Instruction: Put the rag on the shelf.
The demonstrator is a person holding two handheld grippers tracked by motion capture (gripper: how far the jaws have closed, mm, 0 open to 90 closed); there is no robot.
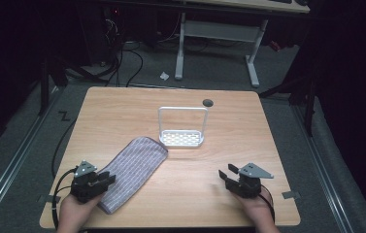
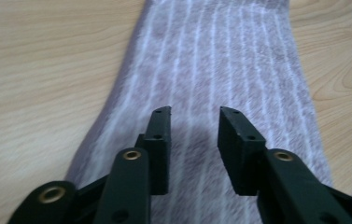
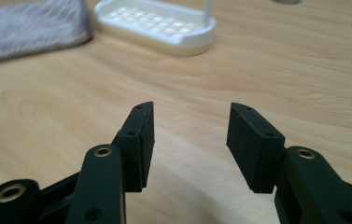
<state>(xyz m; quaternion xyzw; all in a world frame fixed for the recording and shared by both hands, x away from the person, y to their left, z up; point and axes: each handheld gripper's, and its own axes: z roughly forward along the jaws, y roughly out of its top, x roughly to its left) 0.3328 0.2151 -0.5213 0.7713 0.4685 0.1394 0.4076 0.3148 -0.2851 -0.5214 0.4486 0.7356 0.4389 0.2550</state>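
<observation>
Dim lab: floor cables [image 1: 122,53], black curtains [image 1: 350,73], desk frame [image 1: 217,34].

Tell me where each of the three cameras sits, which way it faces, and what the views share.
High view: above the person's side, looking forward and down on the table; both hands, left gripper and right gripper show.
Left gripper view: rides the left gripper, looking along its parted jaws at the striped cloth.
Right gripper view: rides the right gripper, facing the white rack.
Shared: cloth in all three; rack in high and right.
</observation>
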